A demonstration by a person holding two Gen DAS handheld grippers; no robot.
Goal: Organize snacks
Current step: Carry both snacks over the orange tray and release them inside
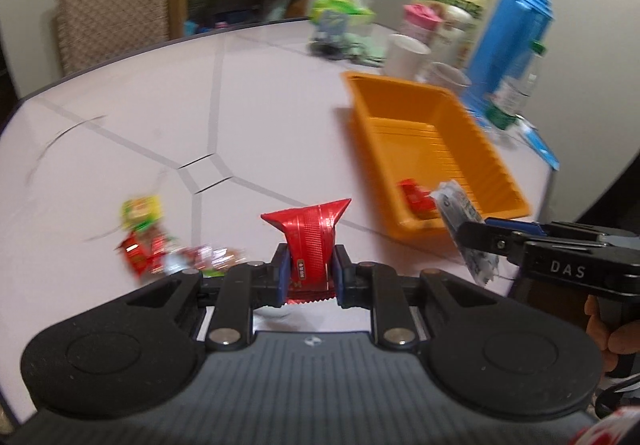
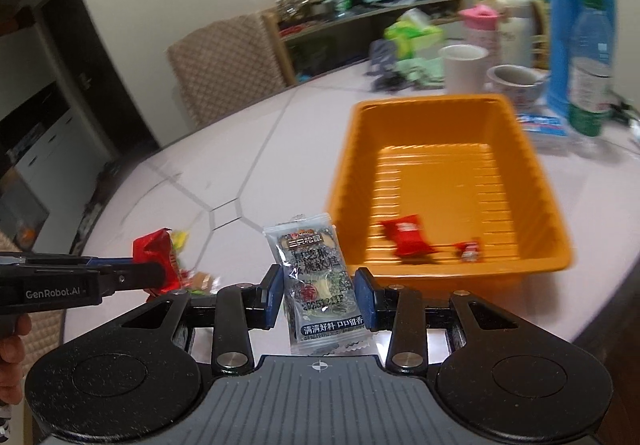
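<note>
Above pale table, shiny red crinkle-edged snack packet.

So the tub sits on the bench toward its right side, with two wrapped snacks lying inside at the near end. Behind the tub stand a cup and a bowl, and off its far right corner a tall flask with a bottle in front of it. Left of the tub, nearer the bench's front edge, there's a loose pile of snacks, and a chair sits beyond the bench on the tub's far left.
</note>
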